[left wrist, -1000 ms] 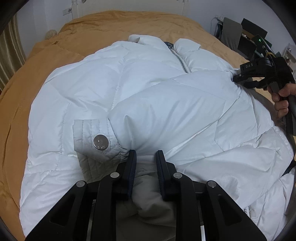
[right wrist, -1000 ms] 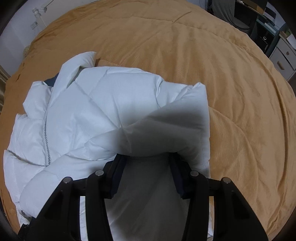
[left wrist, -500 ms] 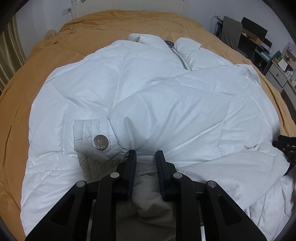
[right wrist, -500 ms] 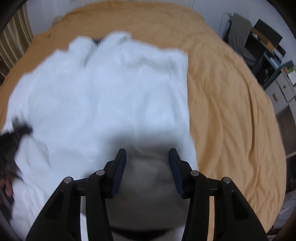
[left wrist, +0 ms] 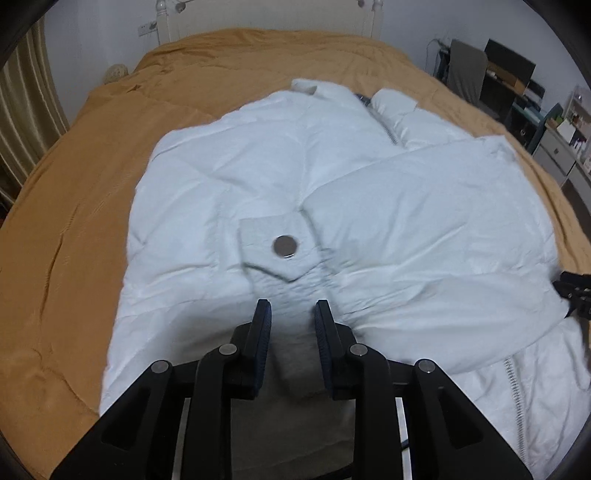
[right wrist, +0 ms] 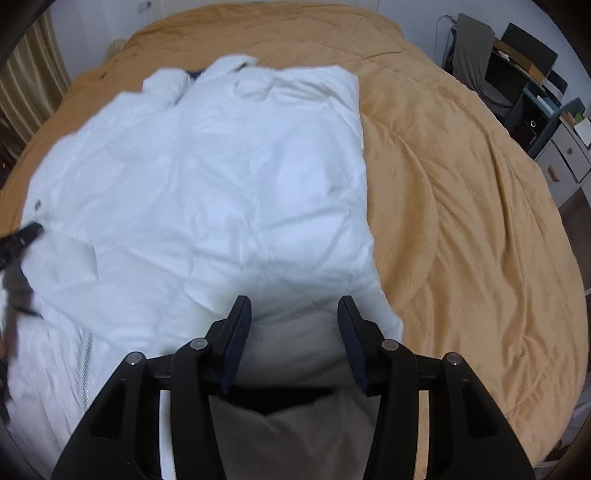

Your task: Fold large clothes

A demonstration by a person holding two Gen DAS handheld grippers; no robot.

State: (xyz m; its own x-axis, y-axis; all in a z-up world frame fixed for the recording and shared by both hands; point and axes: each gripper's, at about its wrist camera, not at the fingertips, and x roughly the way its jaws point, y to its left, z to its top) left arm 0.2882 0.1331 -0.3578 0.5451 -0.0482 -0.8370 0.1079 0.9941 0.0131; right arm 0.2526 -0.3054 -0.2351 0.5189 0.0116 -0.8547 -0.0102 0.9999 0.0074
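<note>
A white puffer jacket lies front up on the orange bed, collar far from me, zipper running down. Both sleeves are folded in across the chest; a cuff tab with a metal snap lies in the middle. My left gripper hovers over the jacket's lower part just below the cuff, jaws apart, holding nothing. My right gripper is open over the jacket's lower right edge, fabric lying between and under its jaws. The right gripper also shows at the right rim of the left wrist view.
The orange quilted bedspread surrounds the jacket. A white headboard stands at the far end. A curtain hangs left. A chair, desk and drawers stand to the right of the bed.
The left gripper let go of the sleeve cuff, opened and drew back. The right gripper laid the right sleeve down and moved from the jacket's shoulder to its lower right edge.
</note>
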